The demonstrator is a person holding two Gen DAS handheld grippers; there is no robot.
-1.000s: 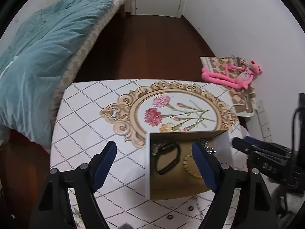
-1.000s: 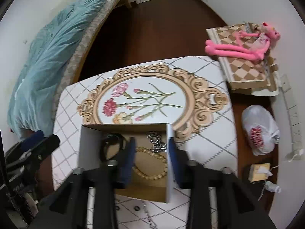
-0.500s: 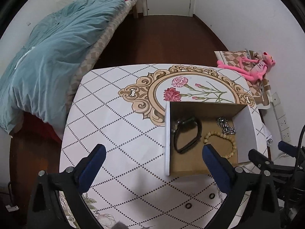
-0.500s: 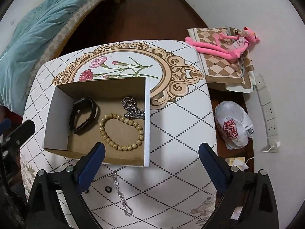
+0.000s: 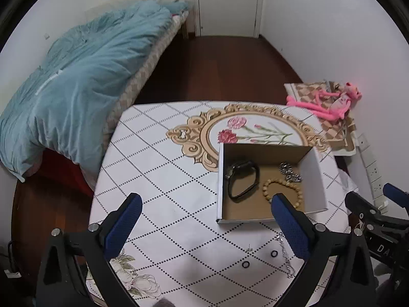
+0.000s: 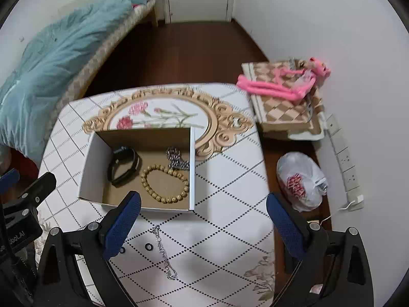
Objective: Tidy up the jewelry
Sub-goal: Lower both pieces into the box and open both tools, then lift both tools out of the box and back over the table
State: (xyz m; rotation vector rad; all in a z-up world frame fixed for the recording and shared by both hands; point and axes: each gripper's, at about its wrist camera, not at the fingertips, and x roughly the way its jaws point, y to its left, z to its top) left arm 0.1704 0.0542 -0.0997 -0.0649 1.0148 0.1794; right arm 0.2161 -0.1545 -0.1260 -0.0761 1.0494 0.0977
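Both grippers hang above the near edge of the table (image 6: 230, 179), jaws spread wide and holding nothing. The left gripper (image 5: 204, 220) points toward 12 o'clock, the box at its 1 o'clock. The right gripper (image 6: 203, 217) has the silver chain (image 6: 163, 253) and two small black rings (image 6: 149, 247) lying on the cloth just ahead, between its fingers. Farther, at its 11 o'clock, the open cardboard box (image 6: 89, 163) holds a black band (image 6: 124, 166), a wooden bead bracelet (image 6: 165, 183) and a metal chain (image 6: 176, 158). Beyond the table, at 2 o'clock, a pink plush toy (image 6: 281, 84).
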